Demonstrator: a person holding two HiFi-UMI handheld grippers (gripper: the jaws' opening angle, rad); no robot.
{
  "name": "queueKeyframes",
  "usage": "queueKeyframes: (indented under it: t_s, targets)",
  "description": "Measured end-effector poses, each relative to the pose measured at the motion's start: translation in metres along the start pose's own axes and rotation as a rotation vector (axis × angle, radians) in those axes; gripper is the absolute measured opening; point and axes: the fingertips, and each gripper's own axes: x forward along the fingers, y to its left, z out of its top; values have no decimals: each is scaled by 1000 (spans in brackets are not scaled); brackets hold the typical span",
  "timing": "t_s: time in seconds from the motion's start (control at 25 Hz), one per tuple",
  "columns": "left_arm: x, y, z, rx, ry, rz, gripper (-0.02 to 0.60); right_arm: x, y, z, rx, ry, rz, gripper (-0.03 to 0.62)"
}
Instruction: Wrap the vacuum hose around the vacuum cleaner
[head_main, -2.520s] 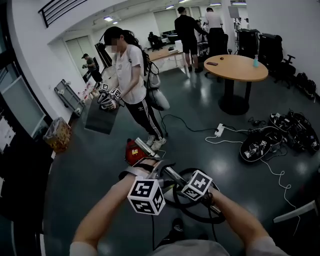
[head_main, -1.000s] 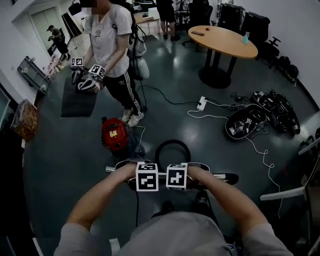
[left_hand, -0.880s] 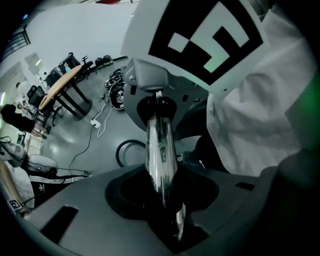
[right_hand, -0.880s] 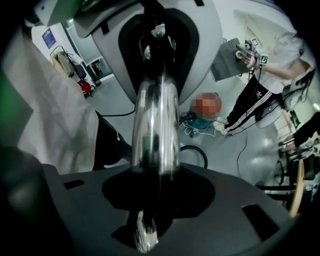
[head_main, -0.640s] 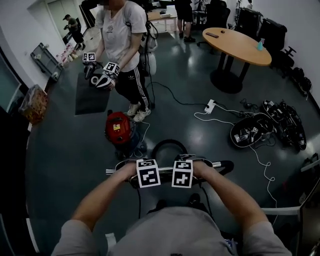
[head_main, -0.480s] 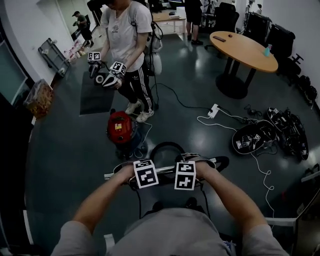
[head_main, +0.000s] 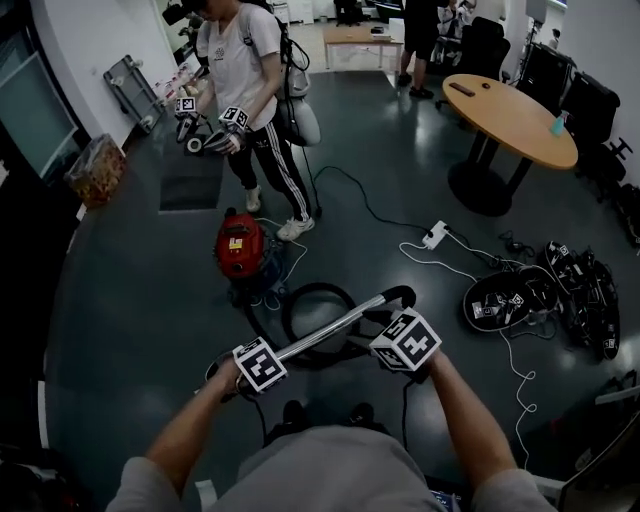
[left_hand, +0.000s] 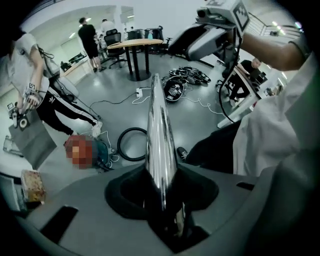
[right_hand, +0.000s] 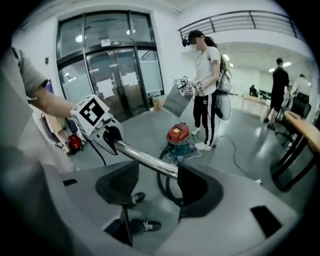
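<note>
The left gripper (head_main: 248, 372) points steeply down and is clamped on the near end of the shiny metal tube (head_main: 322, 337). In its own view both dark pads press the tube (left_hand: 158, 125) from either side, though from above the marker cube hides those jaws altogether.

The right gripper (head_main: 405, 346) is at the tube's far end, by the black curved handle. Its jaws have just been opening and now stand well apart (right_hand: 152, 182). The tube (right_hand: 142, 156) crosses the tip of the gap and runs out of sight behind the right-hand pad, so its end cannot be seen there, and no pad presses it.

The black hose (head_main: 287, 318) lies in a loose loop on the grey floor, under the tube, between the person's shoes and the red vacuum cleaner (head_main: 240, 245). It is just beside the cleaner and not round it. Where the hose joins either the cleaner or the tube is hard to make out; part of the loop shows between the right jaws (right_hand: 162, 186).

Farther off, left, another person (head_main: 250, 60) stands cut off at the top edge. A round table (head_main: 510, 112) sits far right.
</note>
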Motion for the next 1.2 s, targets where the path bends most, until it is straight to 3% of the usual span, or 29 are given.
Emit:
queueKeyframes:
  t_s: [0.2, 0.4, 0.6, 0.84, 1.2]
  targets:
    - [14, -10, -9, -166, -44, 22, 158, 22, 22, -22, 123, -65, 151, 242]
    - [22, -31, -13, -304, -96, 34, 158, 48, 46, -38, 319, -117, 261, 241]
    - [25, -29, -25, -373, -149, 72, 158, 74, 75, -23, 475, -217, 370, 242]
    - [19, -48, -56, -449, -166, 42, 158, 108, 114, -25, 678, -209, 353, 275]
    - [38, -75, -99, -497, -266, -23, 158, 177, 169, -34, 1005, -242, 357, 288]
